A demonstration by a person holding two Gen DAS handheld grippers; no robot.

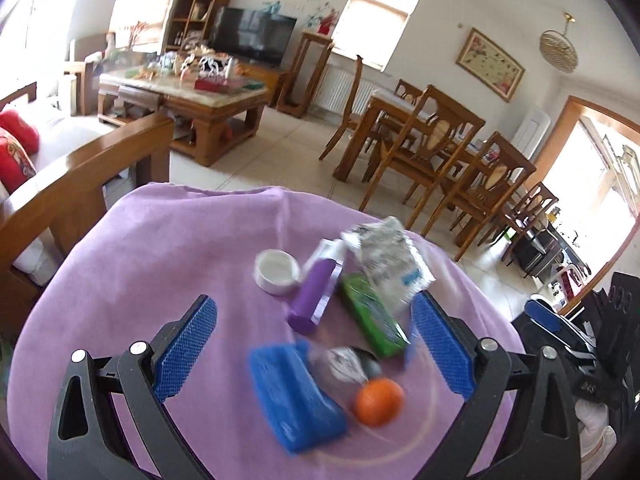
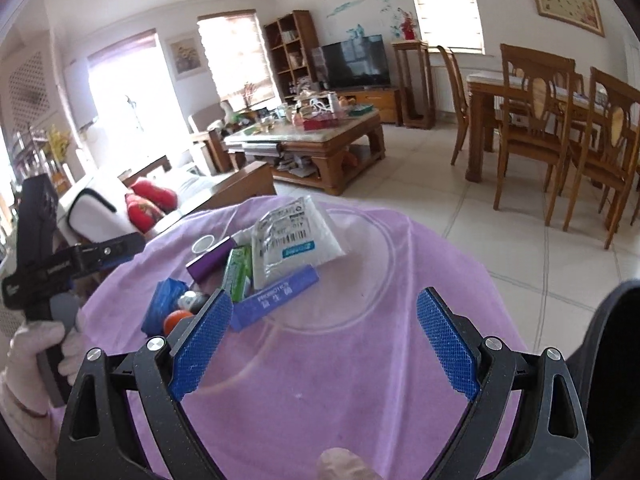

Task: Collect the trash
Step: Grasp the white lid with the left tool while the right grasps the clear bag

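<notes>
Purple cloth (image 2: 360, 360) holds piled trash (image 2: 256, 264) between 2 open tongs (image 1: 316, 344).

matt lilac cloth (image 1: 160, 280), glossy plastic pouch (image 2: 296, 236)

Bare purple cloth (image 2: 360, 360) right of clustered trash (image 2: 256, 264).
</notes>
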